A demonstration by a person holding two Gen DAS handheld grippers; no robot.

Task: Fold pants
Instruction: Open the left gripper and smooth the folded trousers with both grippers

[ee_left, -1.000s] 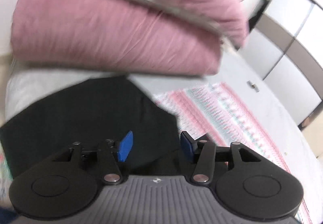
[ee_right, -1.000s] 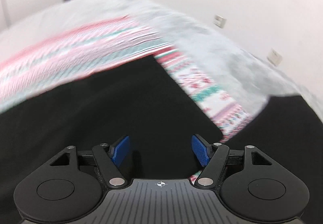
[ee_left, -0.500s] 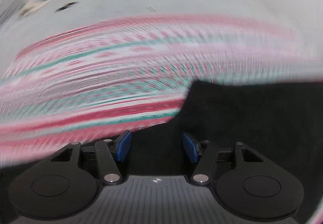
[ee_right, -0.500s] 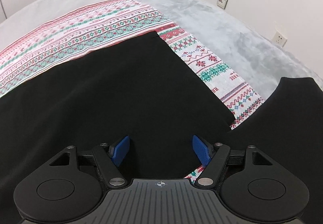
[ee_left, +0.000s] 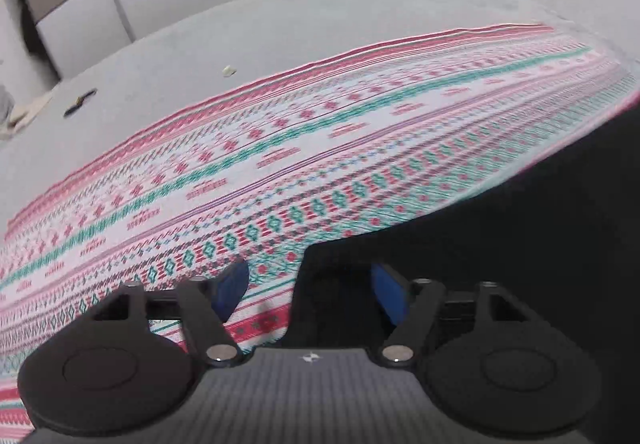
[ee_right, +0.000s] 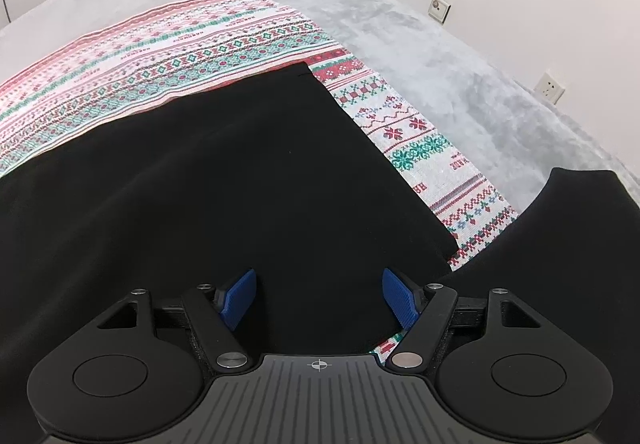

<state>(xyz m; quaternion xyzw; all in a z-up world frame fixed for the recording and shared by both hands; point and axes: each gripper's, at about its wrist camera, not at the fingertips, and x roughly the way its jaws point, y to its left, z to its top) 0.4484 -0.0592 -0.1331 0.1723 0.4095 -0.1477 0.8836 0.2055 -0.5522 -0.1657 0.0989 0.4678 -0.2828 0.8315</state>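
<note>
Your left gripper [ee_left: 308, 294] hangs over a corner of the black pants [ee_left: 500, 244]. Its jaws have just been opening and stand wide, nothing pinched. The cloth edge runs up between the fingers, and the pants spread toward 3 o'clock over the patterned cloth [ee_left: 280, 148]. Your right gripper [ee_right: 319, 298] is also wide open and empty, with the pants [ee_right: 220, 172] directly under it, their long edge running from 9 to 1 o'clock. Left looks nearer a graspable corner.
</note>
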